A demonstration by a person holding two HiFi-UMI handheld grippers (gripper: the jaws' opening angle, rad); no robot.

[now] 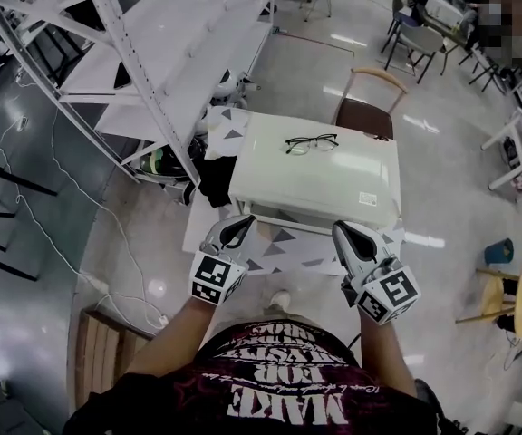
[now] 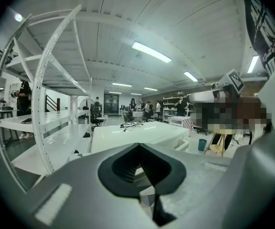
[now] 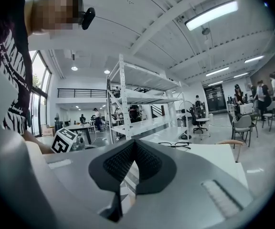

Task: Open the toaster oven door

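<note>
Toaster oven (image 1: pixel 320 166), white, sits on a table (image 1: pixel 279 243) with a triangle-patterned cover. Glasses (image 1: pixel 312 142) lie on its top, and a small label (image 1: pixel 367 198) near its right front corner is too small to read. Left gripper (image 1: pixel 238 221) and right gripper (image 1: pixel 343 230) hover just before its front edge, jaws closed on nothing. The person's shirt (image 1: pixel 288 397) reads "MAKE".

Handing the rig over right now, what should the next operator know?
Left hand-held gripper: shut, empty, poised at the front left of the toaster oven.
Right hand-held gripper: shut, empty, at its front right.
The oven stands on the table, glasses on top, front toward the person.
Done: nothing; the door looks closed, and neither gripper grips it.
Left: probably open a gripper, take the door's top edge, pull down.
</note>
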